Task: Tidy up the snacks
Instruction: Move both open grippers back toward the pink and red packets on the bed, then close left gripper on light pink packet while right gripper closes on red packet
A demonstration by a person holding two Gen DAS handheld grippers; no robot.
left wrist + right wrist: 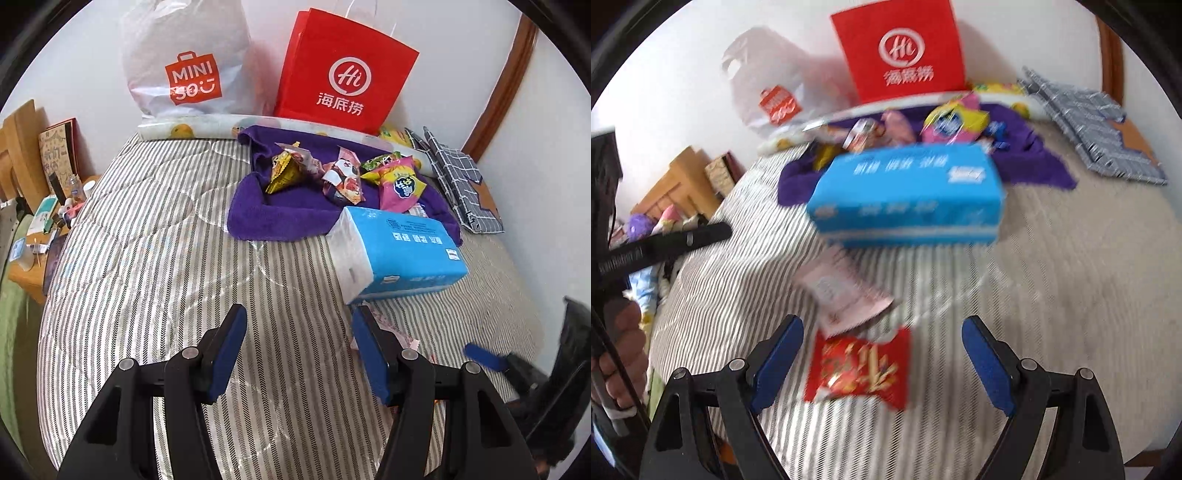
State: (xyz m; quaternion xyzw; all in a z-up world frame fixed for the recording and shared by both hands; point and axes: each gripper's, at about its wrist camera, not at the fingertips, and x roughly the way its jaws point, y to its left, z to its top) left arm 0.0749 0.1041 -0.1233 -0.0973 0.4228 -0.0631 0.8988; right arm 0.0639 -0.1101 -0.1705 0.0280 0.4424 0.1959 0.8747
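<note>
Several snack packets lie on a purple towel [280,218]: a yellow one [284,171], a panda-print one [341,181] and a pink one [400,184]. My left gripper [299,312] hovers open over bare striped bedcover, with nothing between its fingers. In the blurred right wrist view a red snack packet [860,369] lies flat on the bed between the fingers of my open right gripper [882,325], and the pads stand clear of it. A pale pink packet [846,295] lies just beyond it, and its edge [395,334] shows behind my left gripper's right finger.
A blue tissue pack [399,251] sits on the towel's near edge. A red paper bag [343,74] and a white plastic bag [188,62] lean on the far wall. Folded checked cloth [458,184] lies at the right, and a cluttered bedside table [33,243] stands at the left.
</note>
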